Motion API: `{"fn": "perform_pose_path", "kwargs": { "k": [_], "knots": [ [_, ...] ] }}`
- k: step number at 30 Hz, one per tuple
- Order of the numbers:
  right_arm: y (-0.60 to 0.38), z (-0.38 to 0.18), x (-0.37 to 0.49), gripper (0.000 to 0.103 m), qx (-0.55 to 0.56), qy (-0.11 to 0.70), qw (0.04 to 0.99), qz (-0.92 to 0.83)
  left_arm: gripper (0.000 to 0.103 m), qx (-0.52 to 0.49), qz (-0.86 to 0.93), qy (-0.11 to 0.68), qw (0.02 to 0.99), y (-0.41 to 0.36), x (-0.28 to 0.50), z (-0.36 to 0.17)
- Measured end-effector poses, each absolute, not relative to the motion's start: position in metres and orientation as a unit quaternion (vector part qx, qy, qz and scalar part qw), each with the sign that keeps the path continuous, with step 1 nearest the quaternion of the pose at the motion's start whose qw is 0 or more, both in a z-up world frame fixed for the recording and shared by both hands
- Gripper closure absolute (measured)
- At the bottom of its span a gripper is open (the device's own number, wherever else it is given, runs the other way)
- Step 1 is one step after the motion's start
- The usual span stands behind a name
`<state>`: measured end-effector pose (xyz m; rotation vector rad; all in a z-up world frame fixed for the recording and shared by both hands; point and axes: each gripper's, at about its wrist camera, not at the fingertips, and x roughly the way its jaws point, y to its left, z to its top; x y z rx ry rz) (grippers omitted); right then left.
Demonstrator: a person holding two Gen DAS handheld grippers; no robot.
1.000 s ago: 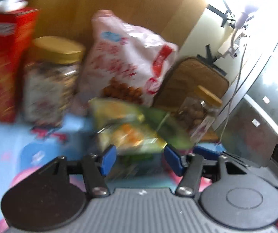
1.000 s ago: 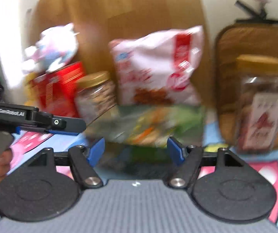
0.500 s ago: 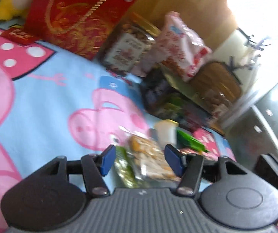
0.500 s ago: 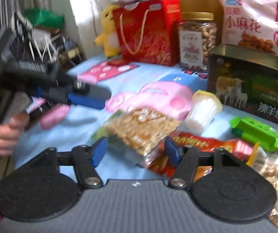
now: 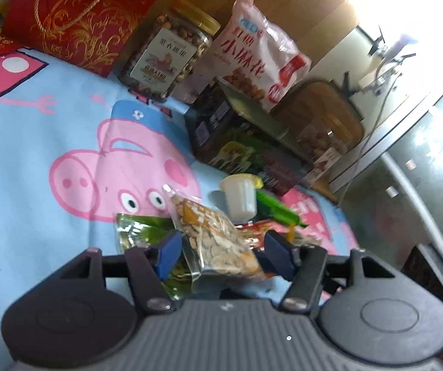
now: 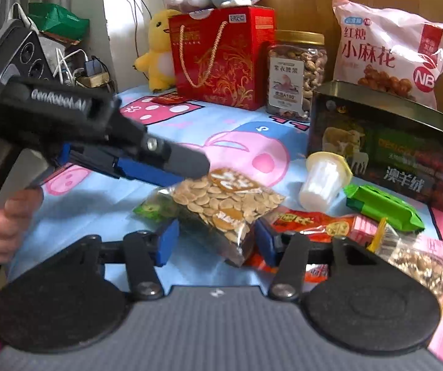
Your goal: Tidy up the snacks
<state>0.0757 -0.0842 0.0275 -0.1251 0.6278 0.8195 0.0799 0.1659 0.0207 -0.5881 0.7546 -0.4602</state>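
Note:
A clear packet of pumpkin seeds [image 5: 215,235] [image 6: 224,204] lies on the cartoon cloth on top of a green packet [image 5: 141,232] [image 6: 153,207]. My left gripper [image 5: 221,252] is open with the seed packet between its blue fingers. My right gripper [image 6: 213,241] is open too, its fingers on either side of the same packet's near end. The left gripper [image 6: 165,167] shows in the right wrist view reaching in from the left above the packet. A white jelly cup [image 6: 323,182], a green bar [image 6: 382,207] and a red packet [image 6: 314,222] lie beside it.
At the back stand a red gift box [image 6: 224,55], a nut jar [image 6: 295,74], a pink snack bag [image 6: 388,49] and a dark box [image 6: 385,151]. Another nut packet [image 6: 422,266] lies at the right. Plush toys [image 6: 159,49] sit at the far left.
Both grippers swung back from the standing snacks and dropped toward the loose packets. They now sit around the seed packet, and the left gripper has come closer to it.

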Motion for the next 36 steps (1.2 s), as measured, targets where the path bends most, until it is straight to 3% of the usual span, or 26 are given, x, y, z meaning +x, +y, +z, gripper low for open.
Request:
{"fn": "perform_pose_path", "kwargs": {
  "k": [6, 13, 20, 26, 28, 30, 32, 36],
  "knots": [
    [-0.109, 0.029, 0.043, 0.049, -0.07, 0.284, 0.871, 0.396, 0.044, -0.313, -0.253, 0.357, 0.843, 0.167, 0.051, 0.02],
    [-0.124, 0.014, 0.029, 0.048, -0.067, 0.318, 0.863, 0.387, 0.043, -0.28, -0.253, 0.392, 0.839, 0.142, 0.037, 0.005],
    [-0.133, 0.011, 0.033, 0.039, -0.039, 0.323, 0.865, 0.381, 0.034, -0.28, -0.231, 0.384, 0.849, 0.152, 0.036, 0.013],
    [-0.116, 0.004, 0.023, 0.032, -0.089, 0.291, 0.877, 0.373, 0.037, -0.277, -0.253, 0.407, 0.833, 0.134, 0.047, -0.002],
    [-0.113, 0.003, 0.022, 0.034, -0.097, 0.285, 0.879, 0.37, 0.039, -0.279, -0.257, 0.403, 0.833, 0.131, 0.049, -0.004],
    [-0.113, 0.003, 0.022, 0.039, -0.096, 0.282, 0.88, 0.369, 0.059, -0.297, -0.273, 0.415, 0.815, 0.126, 0.051, -0.01],
    [-0.113, 0.005, 0.02, 0.049, -0.094, 0.275, 0.884, 0.367, 0.065, -0.327, -0.299, 0.431, 0.786, 0.121, 0.053, -0.02],
    [-0.113, 0.008, 0.016, 0.064, -0.093, 0.26, 0.891, 0.361, 0.067, -0.3, -0.307, 0.421, 0.799, 0.106, 0.046, -0.01]
  ]
}}
